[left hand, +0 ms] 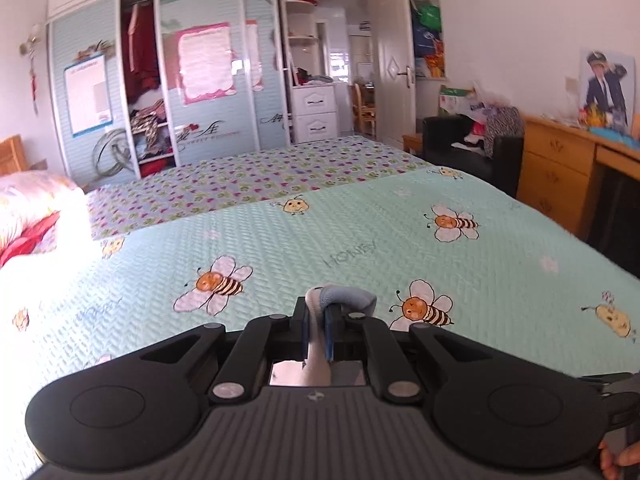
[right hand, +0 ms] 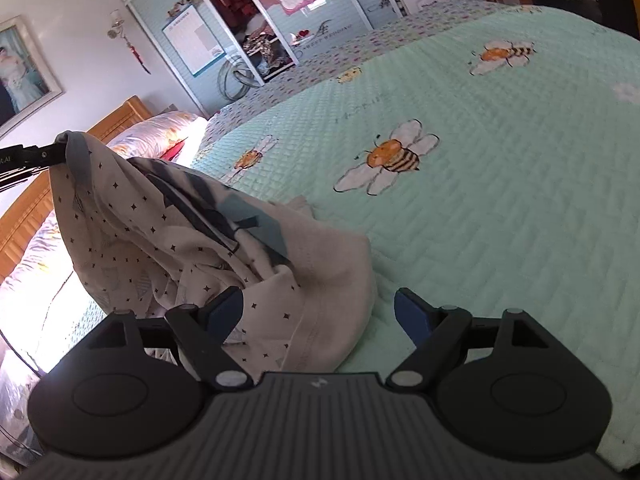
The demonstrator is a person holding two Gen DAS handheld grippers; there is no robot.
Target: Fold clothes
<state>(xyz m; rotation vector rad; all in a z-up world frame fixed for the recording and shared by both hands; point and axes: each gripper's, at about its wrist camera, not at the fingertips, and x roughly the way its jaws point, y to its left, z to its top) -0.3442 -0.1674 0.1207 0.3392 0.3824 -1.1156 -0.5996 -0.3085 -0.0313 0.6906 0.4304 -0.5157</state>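
A pale garment [right hand: 160, 232] with small dark star dots and grey-blue panels hangs in a heap over the mint bee-print bedspread [right hand: 500, 200]. Its top corner is lifted by my left gripper [right hand: 54, 152], seen at the far left of the right wrist view. In the left wrist view that gripper [left hand: 318, 312] is shut on a light blue and white fold of the garment [left hand: 346, 298], above the bedspread [left hand: 360, 240]. My right gripper [right hand: 318, 304] is open at the garment's lower hem. The cloth lies against its left finger [right hand: 224, 310] and stays apart from the right one.
Pillows [left hand: 32, 216] and a wooden headboard [right hand: 120, 114] are on the left. A wardrobe [left hand: 160, 80] with an open section stands past the bed. A black armchair [left hand: 460, 148] and a wooden desk [left hand: 560, 168] line the right wall. A hand [left hand: 618, 460] shows at the bottom right.
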